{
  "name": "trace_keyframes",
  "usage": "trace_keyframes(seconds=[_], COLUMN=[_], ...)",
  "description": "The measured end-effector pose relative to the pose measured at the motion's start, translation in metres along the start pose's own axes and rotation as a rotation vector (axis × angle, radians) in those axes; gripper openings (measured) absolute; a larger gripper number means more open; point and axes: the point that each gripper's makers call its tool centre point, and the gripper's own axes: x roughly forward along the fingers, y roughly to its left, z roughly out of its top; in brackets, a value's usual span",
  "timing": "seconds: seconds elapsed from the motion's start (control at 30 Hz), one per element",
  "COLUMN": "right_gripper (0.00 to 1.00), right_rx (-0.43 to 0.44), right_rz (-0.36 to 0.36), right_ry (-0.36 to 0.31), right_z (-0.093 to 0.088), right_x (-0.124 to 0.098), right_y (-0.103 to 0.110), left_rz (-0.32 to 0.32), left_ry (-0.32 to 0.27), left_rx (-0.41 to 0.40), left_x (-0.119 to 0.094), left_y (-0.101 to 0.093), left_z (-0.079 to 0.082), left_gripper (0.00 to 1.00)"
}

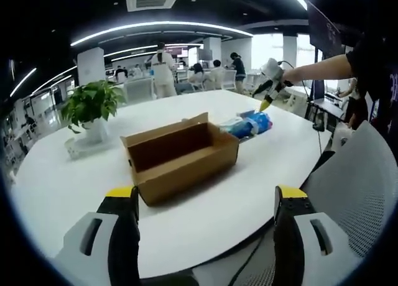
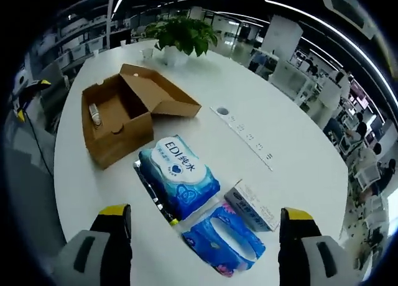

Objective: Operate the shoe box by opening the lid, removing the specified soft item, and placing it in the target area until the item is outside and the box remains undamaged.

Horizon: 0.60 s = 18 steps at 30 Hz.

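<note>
Shoe box [image 2: 121, 121] sat open on the white round table [image 2: 273, 118], its lid [image 2: 160, 92] folded back flat on the far side toward the potted plant [image 2: 180, 36]. You could read it as thin brown corrugated card: light, stiff along the walls, easy to dent at the rims, so any hold on it would have been best taken at a corner fold. Something small and pale lay inside against one wall; what it was could not be told.

Just beside the box, on the side away from the plant, lay the blue wipes pack [image 2: 179, 175], a plump film-wrapped pillow with a white label. It looked soft, light and a little slippery; you would have done best to pinch it across its narrow middle, where the film gives. Next to it, further from the box, lay a second crinkly blue packet [image 2: 224, 236], touching a small flat carton [image 2: 254, 205]. Judged from that, the soft item was already out.

Your right gripper [image 2: 205, 236] hung above those packs with its yellow-tipped jaws spread wide and nothing between them. Your left gripper [image 1: 205, 202] faced the box [image 1: 180, 155] from the table edge, jaws likewise wide and empty.
</note>
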Motion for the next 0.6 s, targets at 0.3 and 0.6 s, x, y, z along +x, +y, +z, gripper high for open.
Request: trace_keyframes(seconds=[0.3, 0.6], right_gripper=[1.0, 1.0], right_rx=[0.078, 0.174], right_rz=[-0.039, -0.139], right_ry=[-0.082, -0.153], right_z=[-0.001, -0.012], right_x=[-0.023, -0.049], right_y=[0.029, 0.05], left_rz=[0.004, 0.012], left_ry=[-0.012, -0.057], left_rx=[-0.025, -0.079], left_x=[-0.001, -0.001], left_y=[0.002, 0.005], left_z=[0.001, 0.009], left_gripper=[0.9, 0.98])
